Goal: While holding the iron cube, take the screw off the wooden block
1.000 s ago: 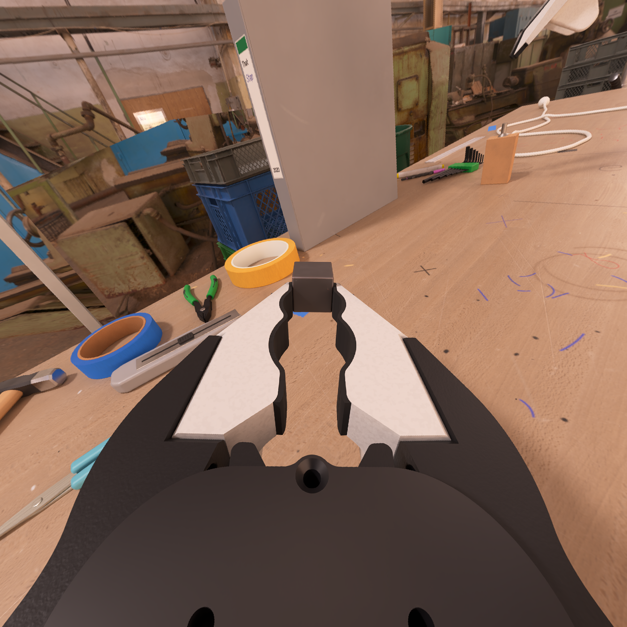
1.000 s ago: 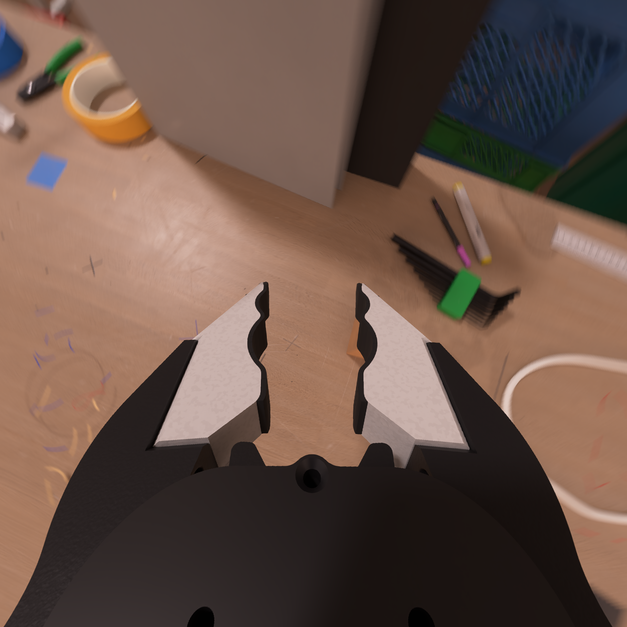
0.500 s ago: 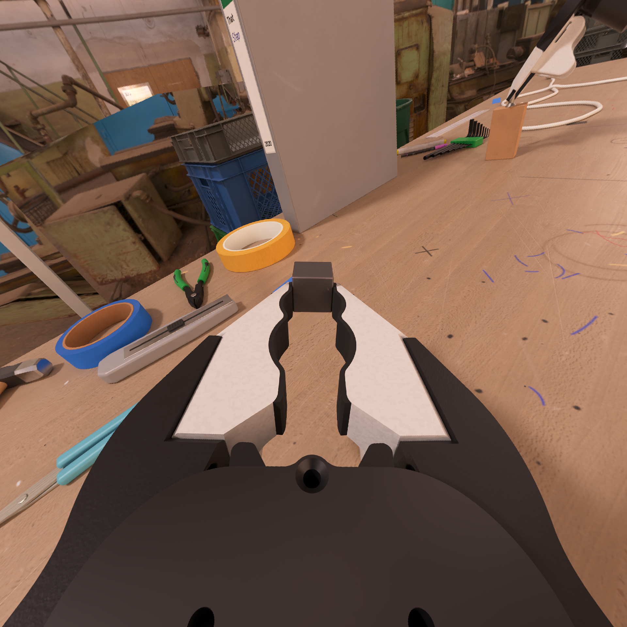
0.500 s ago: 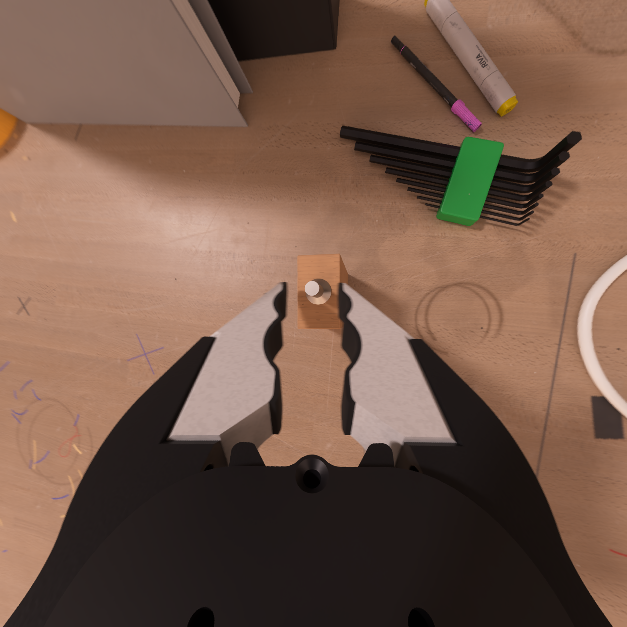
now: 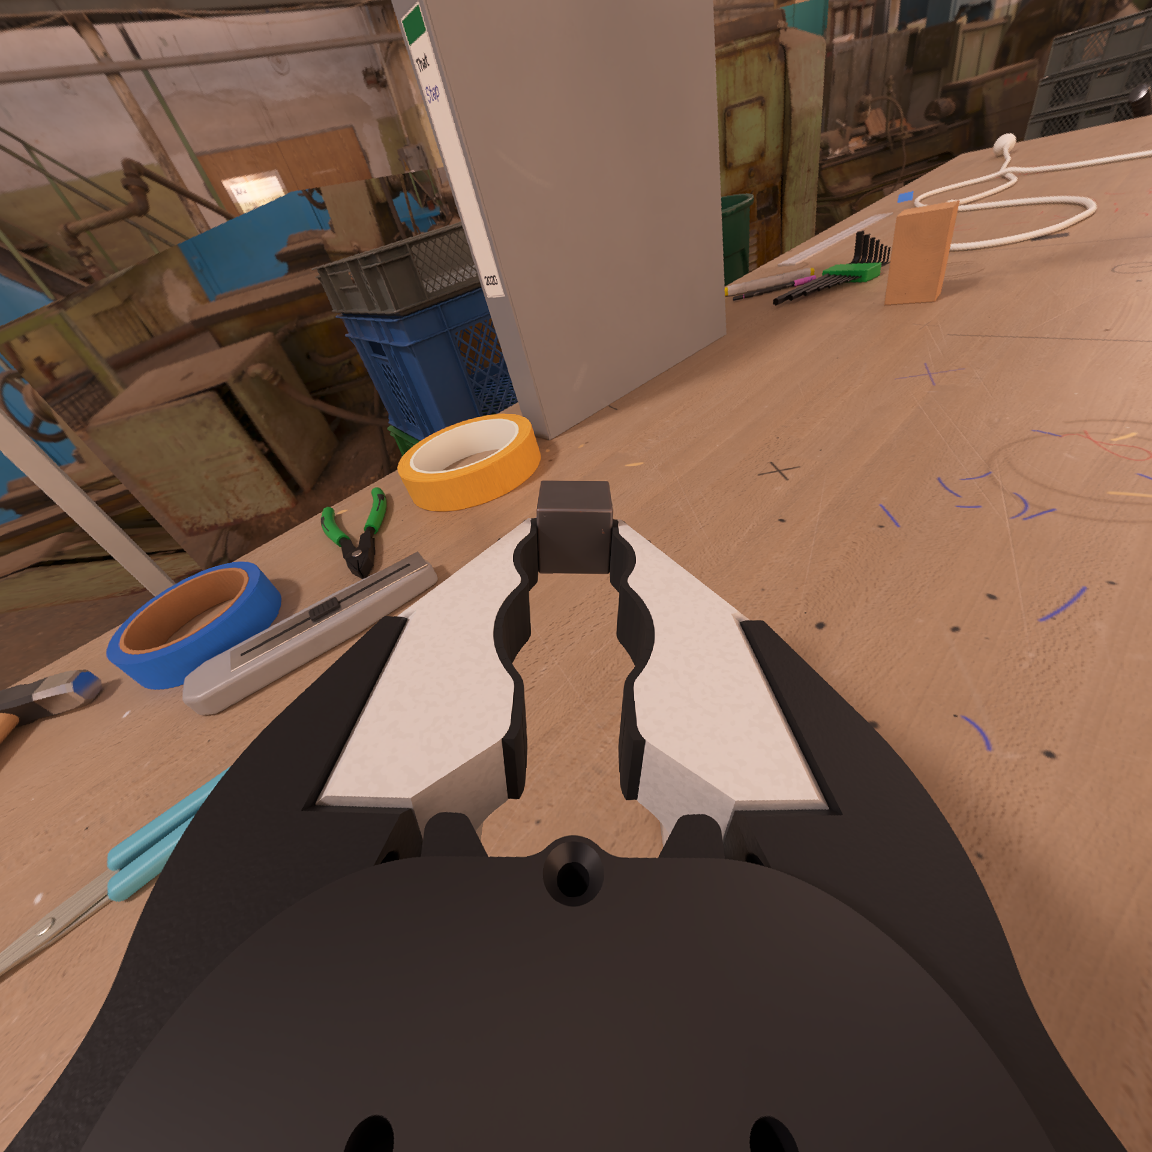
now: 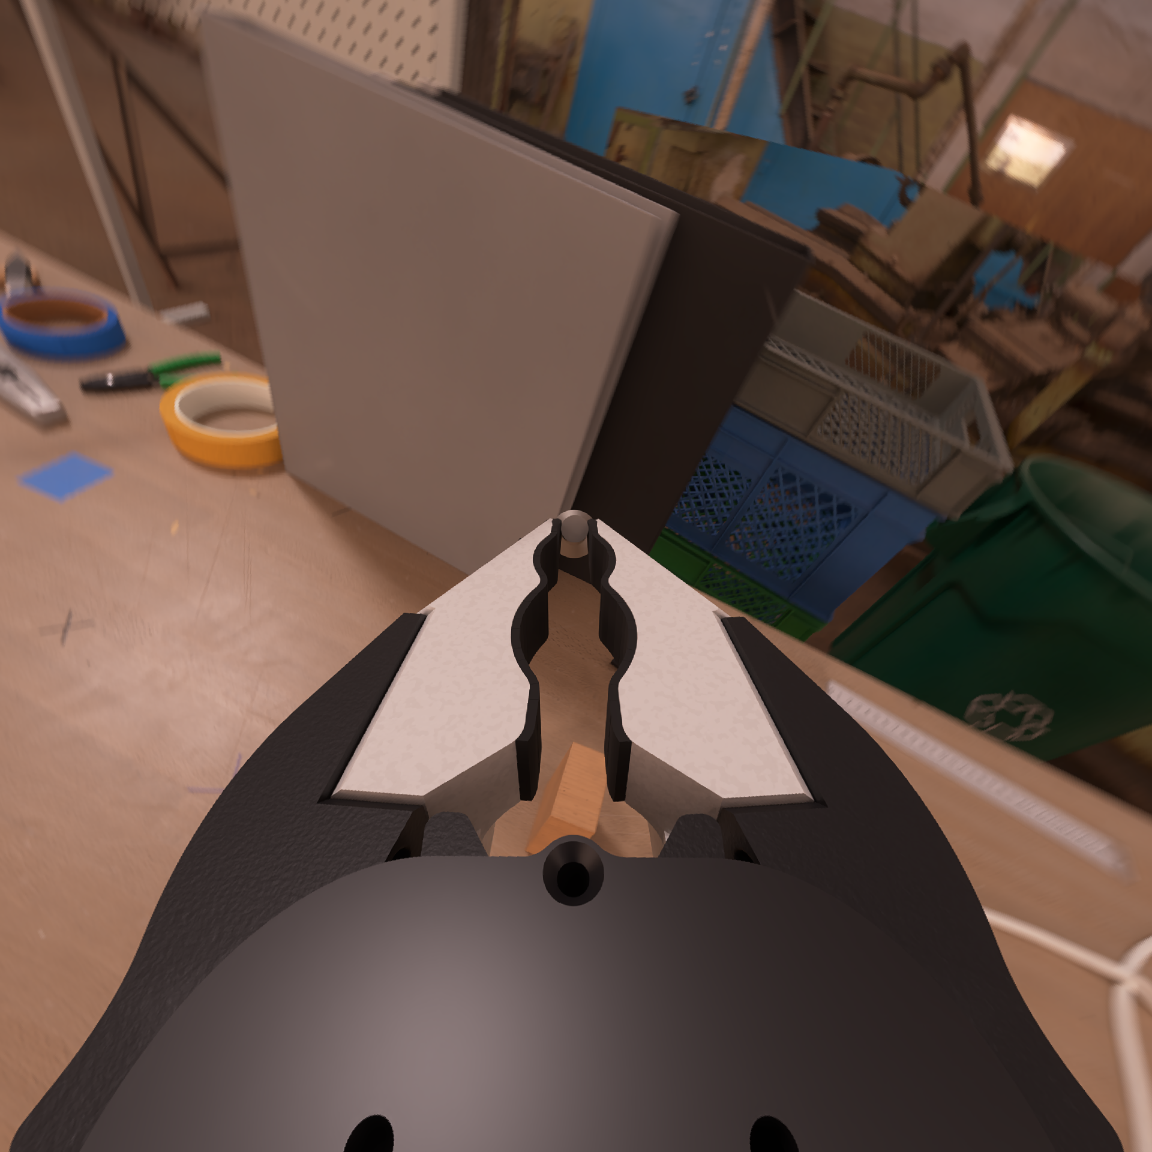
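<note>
1. Looking along your left gripper [image 5: 573, 542], you see its fingers clamped on the iron cube [image 5: 573, 527], which sits right at the fingertips above the workbench [image 5: 873, 623].
   - The wooden block [image 5: 919, 252] stands well apart at about 2 o'clock, beside the green-holdered hex keys [image 5: 851, 268] and the white rope [image 5: 1022, 212]; no screw shows on top of it from here.
   - The yellow tape roll [image 5: 467, 461] lies just past the cube at 11 o'clock, with the grey binder [image 5: 592, 206] behind it.

2. Looking along your right gripper [image 6: 574, 536], you see the fingers nearly closed, pinching the screw [image 6: 574, 528] at the very tips.
   - The wooden block [image 6: 570, 801] lies low between the finger bases at 6 o'clock, clear of the screw, so I judge the removal done.

3. Risks from here:
   - The screw is held only by the extreme tips. Any tilt or quick swing could let the small round part roll out and drop toward the bench edge and the green bin [image 6: 1028, 623].
   - The cube also rides at the fingertips. It looks heavy, so easing your left grip or jerking could let it slide free.
</note>
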